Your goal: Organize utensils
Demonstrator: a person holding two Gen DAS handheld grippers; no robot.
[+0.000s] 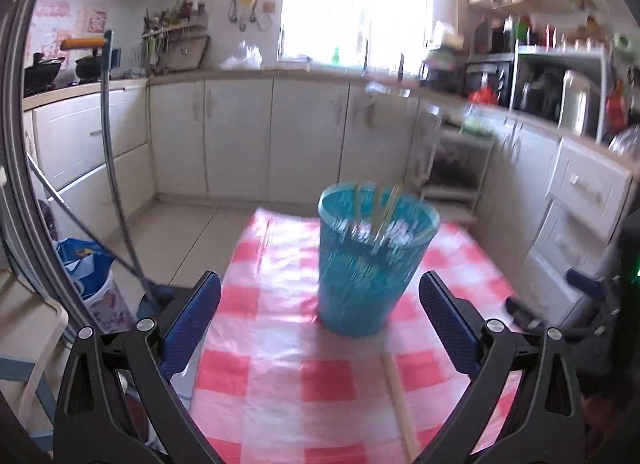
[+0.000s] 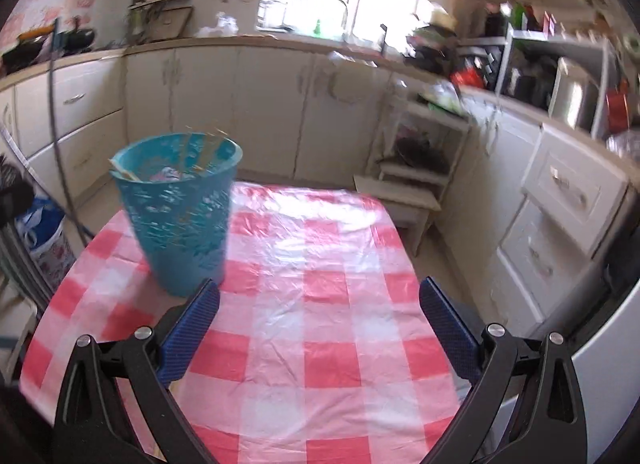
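Left gripper gapes wide with nothing between its fingers; one blue cup stands at 12 o'clock holding about three chopsticks. Only this view shows one loose chopstick on the checked tablecloth. Right gripper is spread wide too, the cup at 10 o'clock.
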